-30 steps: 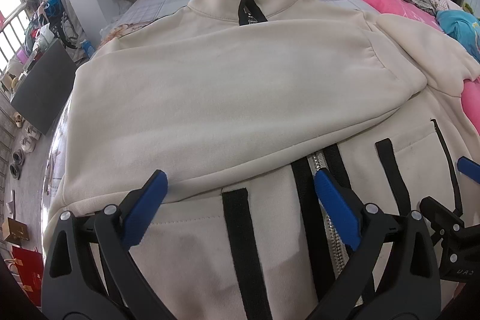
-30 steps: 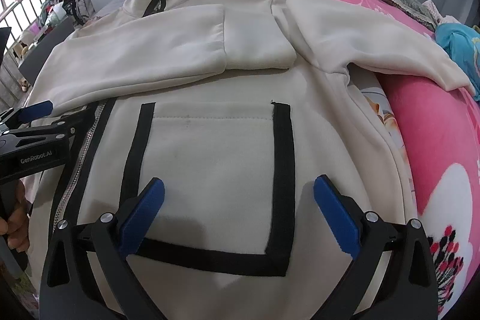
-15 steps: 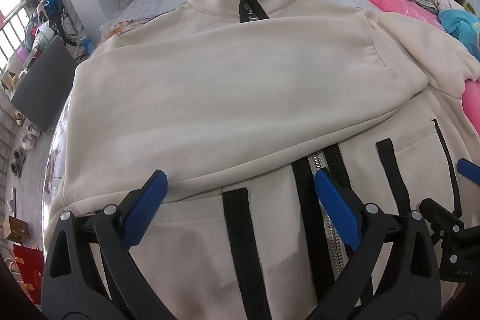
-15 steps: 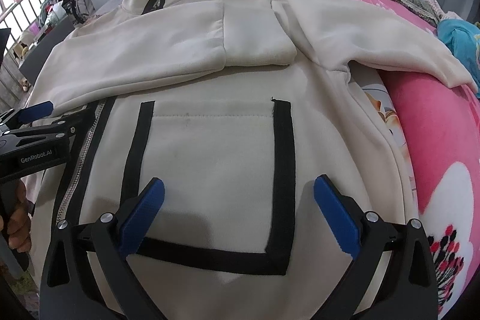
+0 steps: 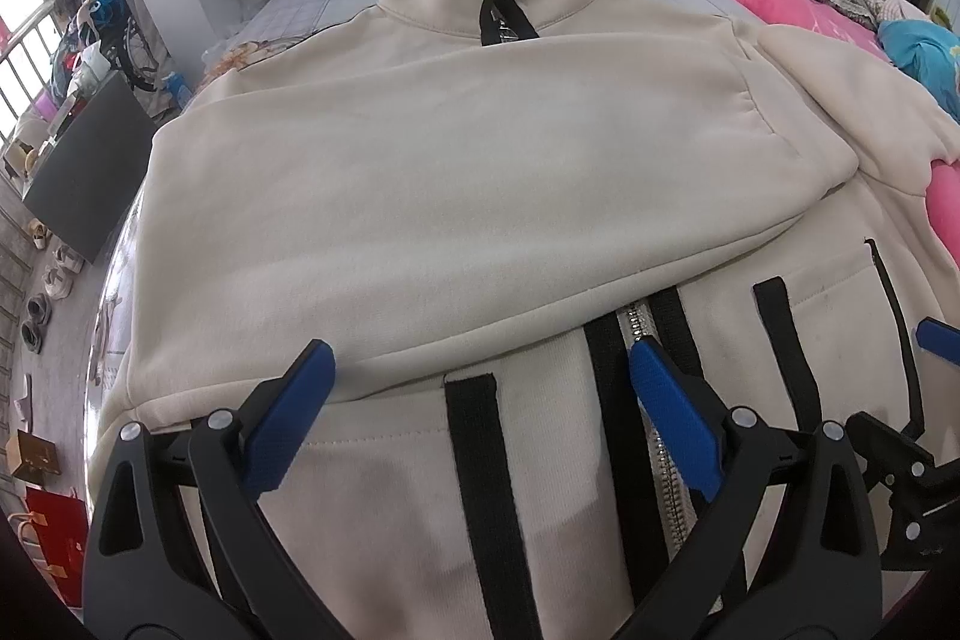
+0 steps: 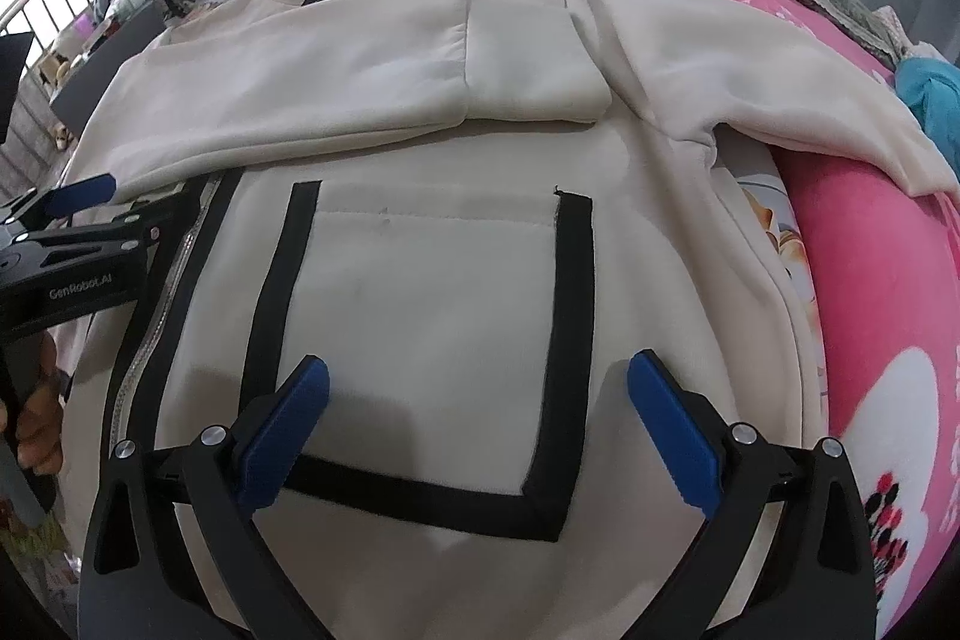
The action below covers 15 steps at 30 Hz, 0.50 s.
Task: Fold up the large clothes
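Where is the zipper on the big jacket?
In the left wrist view the zipper runs down the jacket front, beside the left gripper, emerging from under the folded sleeve.

The left gripper (image 5: 477, 418) fills the lower frame, blue-padded jaws spread wide, empty. The right gripper (image 6: 474, 418) sits likewise, jaws apart. A hand (image 6: 36, 424) grips the left handle at left edge.

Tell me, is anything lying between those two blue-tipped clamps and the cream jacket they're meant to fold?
Nothing visible. The left hand-held gripper and right hand-held gripper are both open directly over the cream jacket, with only its own fabric, pocket and zipper beneath them.
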Each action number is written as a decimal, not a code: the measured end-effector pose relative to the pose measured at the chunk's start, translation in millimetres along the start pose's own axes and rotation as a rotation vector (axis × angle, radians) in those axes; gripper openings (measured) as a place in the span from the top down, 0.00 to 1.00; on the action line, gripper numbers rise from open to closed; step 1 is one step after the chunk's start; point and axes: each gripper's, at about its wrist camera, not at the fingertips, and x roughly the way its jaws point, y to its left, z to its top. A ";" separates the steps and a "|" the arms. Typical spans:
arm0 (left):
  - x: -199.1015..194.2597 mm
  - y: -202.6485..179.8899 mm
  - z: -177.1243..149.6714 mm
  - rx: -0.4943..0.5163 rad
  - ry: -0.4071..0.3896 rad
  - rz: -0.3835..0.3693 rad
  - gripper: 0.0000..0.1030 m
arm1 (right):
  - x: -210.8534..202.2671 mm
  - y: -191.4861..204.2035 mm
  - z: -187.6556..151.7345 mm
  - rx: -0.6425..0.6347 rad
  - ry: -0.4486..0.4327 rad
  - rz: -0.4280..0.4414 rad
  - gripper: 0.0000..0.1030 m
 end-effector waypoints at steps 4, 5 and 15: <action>0.1 0.2 0.0 0.000 0.001 0.000 0.08 | -11.2 -8.9 1.6 0.022 0.002 0.028 0.06; 0.1 0.2 0.0 0.000 0.001 0.000 0.08 | -15.6 -12.6 2.3 0.031 -0.008 0.031 0.06; 0.3 0.3 0.2 0.000 0.000 0.000 0.08 | -63.3 -103.7 14.2 0.224 -0.125 0.012 0.06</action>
